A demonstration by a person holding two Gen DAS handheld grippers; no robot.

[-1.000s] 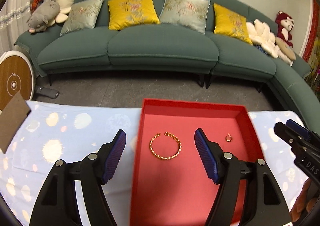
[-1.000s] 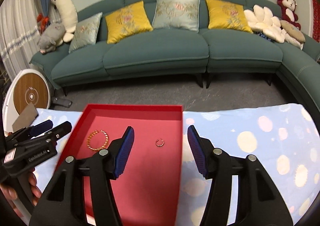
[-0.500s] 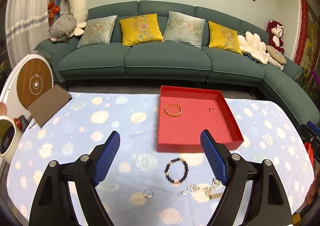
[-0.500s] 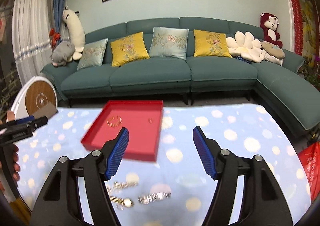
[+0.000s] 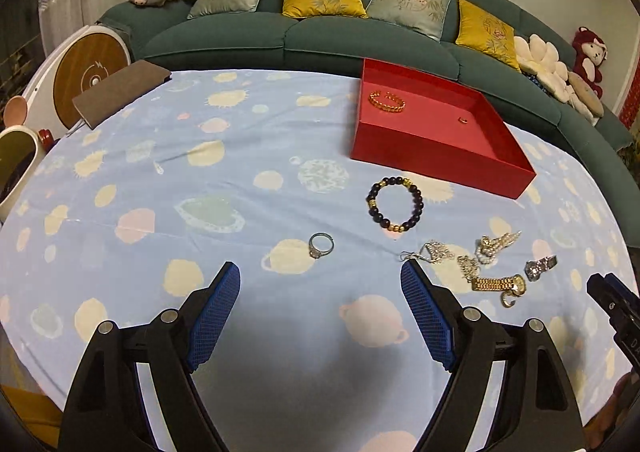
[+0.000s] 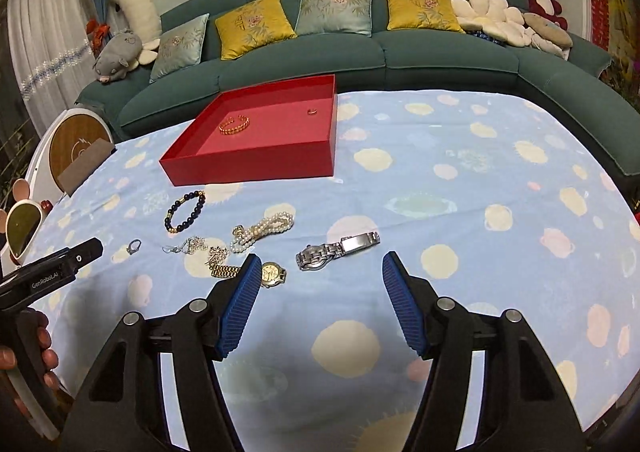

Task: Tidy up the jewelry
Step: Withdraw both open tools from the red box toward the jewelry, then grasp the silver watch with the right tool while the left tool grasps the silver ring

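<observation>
Left gripper [image 5: 321, 284] was wide, nothing between the pads. Silver ring [image 5: 321, 245] lay just ahead of it, dark bead bracelet [image 5: 395, 204] farther ahead, slightly right. Red tray [image 5: 436, 164] sat beyond, ahead-right, holding a gold bracelet [image 5: 387, 101] and small ring [image 5: 463, 120]. My right gripper [image 6: 320, 272] was closing, empty. Silver watch [image 6: 336, 250] lay just ahead of it, gold watch [image 6: 273, 275] touching its left finger, pearls [image 6: 262, 231] ahead-left.

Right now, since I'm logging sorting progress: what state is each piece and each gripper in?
Red tray: open-topped.
Gold bracelet: in tray.
Small gold ring: in tray.
Beaded bracelet: on cloth.
Silver watch: on cloth, unclasped.
Left gripper: open, empty.
Right gripper: closing, nothing between.
</observation>
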